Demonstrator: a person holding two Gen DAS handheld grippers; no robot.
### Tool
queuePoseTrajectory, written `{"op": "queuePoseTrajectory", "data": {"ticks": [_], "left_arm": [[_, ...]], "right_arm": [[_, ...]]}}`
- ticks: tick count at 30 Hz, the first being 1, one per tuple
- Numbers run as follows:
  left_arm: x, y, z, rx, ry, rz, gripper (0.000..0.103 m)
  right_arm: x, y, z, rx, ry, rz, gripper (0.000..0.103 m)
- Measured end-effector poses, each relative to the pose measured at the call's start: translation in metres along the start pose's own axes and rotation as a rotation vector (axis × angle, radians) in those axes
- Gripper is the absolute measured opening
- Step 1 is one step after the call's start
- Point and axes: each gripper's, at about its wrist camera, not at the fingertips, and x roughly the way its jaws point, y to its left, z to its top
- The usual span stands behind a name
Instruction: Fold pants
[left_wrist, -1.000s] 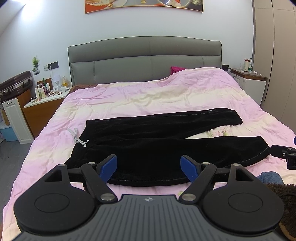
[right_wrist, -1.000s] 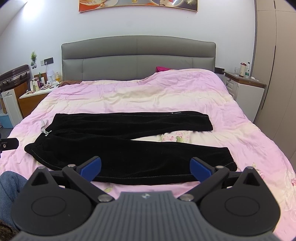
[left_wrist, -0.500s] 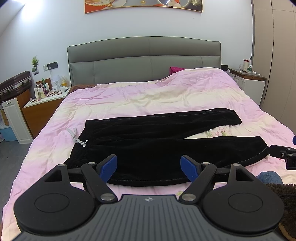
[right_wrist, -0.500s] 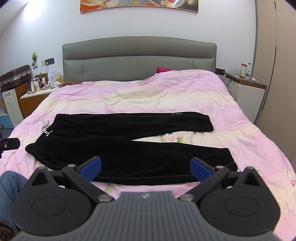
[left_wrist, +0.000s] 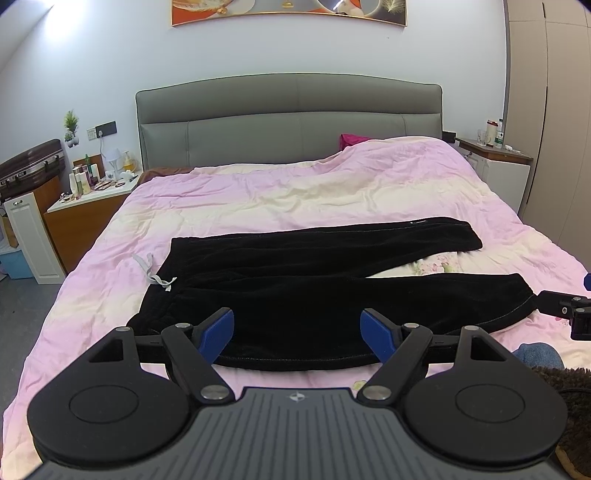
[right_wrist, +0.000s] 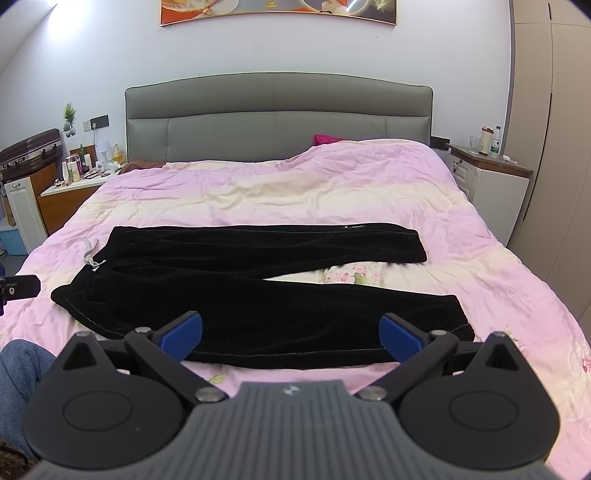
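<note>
Black pants (left_wrist: 314, 280) lie flat across the pink bed cover, waistband at the left with a grey drawstring (left_wrist: 155, 271), two legs spread apart toward the right. They also show in the right wrist view (right_wrist: 258, 291). My left gripper (left_wrist: 297, 332) is open and empty, held above the near edge of the pants by the waist end. My right gripper (right_wrist: 290, 332) is open and empty, above the near leg. A tip of the right gripper shows at the far right of the left wrist view (left_wrist: 565, 308).
The pink and cream bed cover (left_wrist: 295, 192) spreads to a grey headboard (left_wrist: 288, 122). A wooden nightstand with bottles (left_wrist: 85, 206) stands at the left, a white nightstand (left_wrist: 498, 166) at the right. The person's blue-jeaned knee (right_wrist: 18, 376) is at the bed's near edge.
Almost nothing has moved; both views drift very slightly. Both grippers stay open and the pants lie as before.
</note>
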Motion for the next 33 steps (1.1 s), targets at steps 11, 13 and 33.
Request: {"op": "queuePoseTrajectory", "data": {"ticks": [11, 13, 33], "left_arm": [[-0.001, 0.000, -0.001, -0.003, 0.001, -0.001, 0.091], [-0.001, 0.000, -0.001, -0.004, 0.000, 0.000, 0.091], [0.074, 0.047, 0.007, 0.217, -0.006, 0.000, 0.082]], "right_arm": [[0.000, 0.000, 0.000, 0.000, 0.002, 0.005, 0.098], [0.000, 0.000, 0.000, 0.000, 0.003, 0.006, 0.098], [0.087, -0.048, 0.032, -0.138, -0.013, 0.059, 0.079]]}}
